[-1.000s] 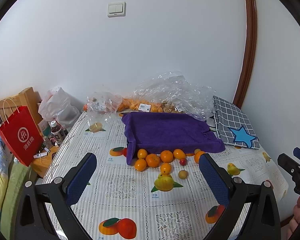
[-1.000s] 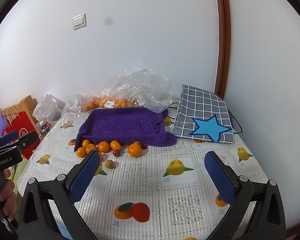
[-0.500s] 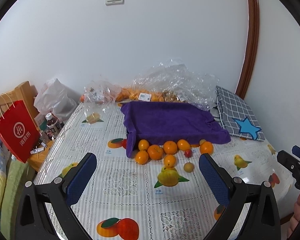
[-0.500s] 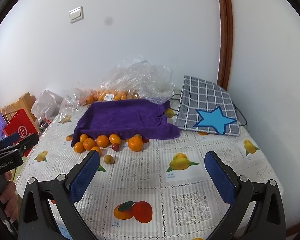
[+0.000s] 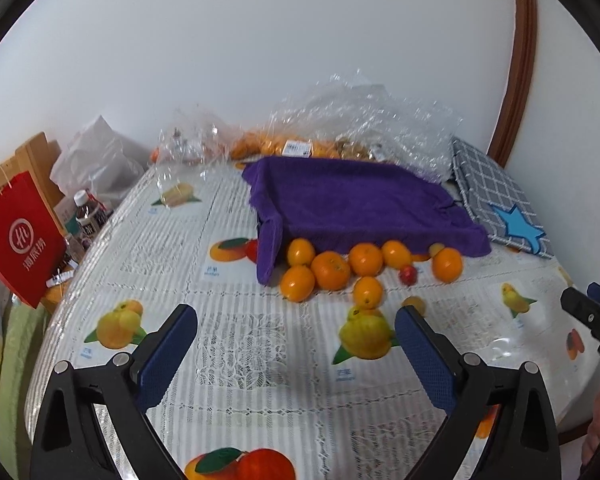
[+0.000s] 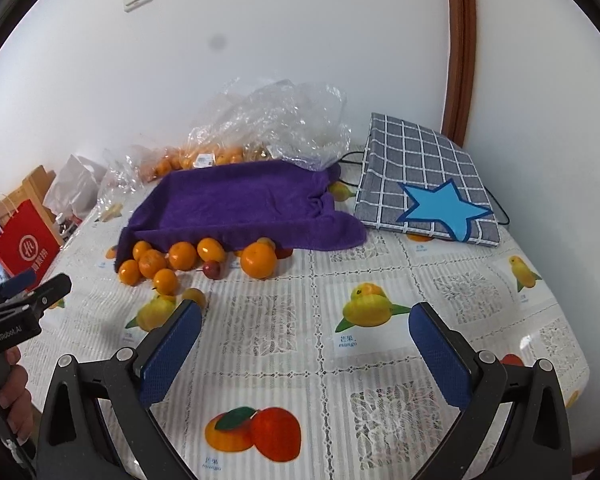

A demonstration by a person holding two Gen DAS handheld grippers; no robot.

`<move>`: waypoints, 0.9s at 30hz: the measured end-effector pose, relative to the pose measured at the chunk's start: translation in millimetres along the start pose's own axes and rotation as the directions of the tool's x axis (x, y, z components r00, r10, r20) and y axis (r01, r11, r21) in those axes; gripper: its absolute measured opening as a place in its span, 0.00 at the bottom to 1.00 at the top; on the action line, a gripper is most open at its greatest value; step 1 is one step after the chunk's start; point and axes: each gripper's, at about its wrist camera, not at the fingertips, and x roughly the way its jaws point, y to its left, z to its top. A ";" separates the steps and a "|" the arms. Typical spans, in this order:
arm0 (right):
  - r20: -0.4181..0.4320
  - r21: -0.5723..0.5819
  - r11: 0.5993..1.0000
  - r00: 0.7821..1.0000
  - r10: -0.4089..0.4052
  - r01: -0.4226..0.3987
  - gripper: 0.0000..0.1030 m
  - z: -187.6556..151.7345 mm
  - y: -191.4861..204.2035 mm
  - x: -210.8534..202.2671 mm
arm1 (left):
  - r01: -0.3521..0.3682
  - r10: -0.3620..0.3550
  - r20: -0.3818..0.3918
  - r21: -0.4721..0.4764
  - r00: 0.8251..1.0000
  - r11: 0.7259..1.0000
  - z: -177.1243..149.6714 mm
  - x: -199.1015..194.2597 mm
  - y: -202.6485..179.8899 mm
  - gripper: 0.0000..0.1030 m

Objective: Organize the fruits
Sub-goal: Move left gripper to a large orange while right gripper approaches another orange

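Several oranges [image 5: 331,270] lie on the fruit-print tablecloth along the front edge of a tray draped in a purple towel [image 5: 352,204]. A small red fruit [image 5: 408,275] and a small tan fruit [image 5: 414,303] lie among them. My left gripper [image 5: 296,314] hovers above the cloth just short of the fruit; its jaws are closing with nothing between them. My right gripper [image 6: 306,309] stands open and empty, right of the oranges [image 6: 182,256], with the tan fruit [image 6: 194,295] by its left fingertip. The red fruit [image 6: 212,269] and the purple towel [image 6: 240,204] lie beyond.
A checked bag with a blue star [image 6: 420,176] lies at the back right. Crumpled clear plastic bags [image 5: 364,120] holding more oranges sit against the wall. A red paper bag [image 5: 18,236] and a bottle [image 5: 86,210] stand off the table's left edge.
Both grippers have sunk toward the table and come closer to the fruit, which looks larger now. The wall switch has left the top of the left wrist view.
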 end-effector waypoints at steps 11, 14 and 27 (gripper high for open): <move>-0.123 0.076 0.997 0.992 0.039 -0.029 0.91 -6.2 -6.8 71.5 | 0.000 -0.008 -0.155 -0.054 0.988 0.999 -23.7 65.4 32.9 0.80; -0.167 0.067 0.997 0.985 0.040 -0.030 0.85 -10.1 -4.4 93.0 | 0.001 -0.012 -0.175 -0.064 0.985 0.998 -26.5 73.5 40.1 0.77; -0.224 -0.015 1.000 0.975 -0.010 0.007 0.75 -14.8 9.6 137.7 | -0.007 0.002 -0.171 -0.025 0.985 1.000 -18.3 91.5 41.0 0.76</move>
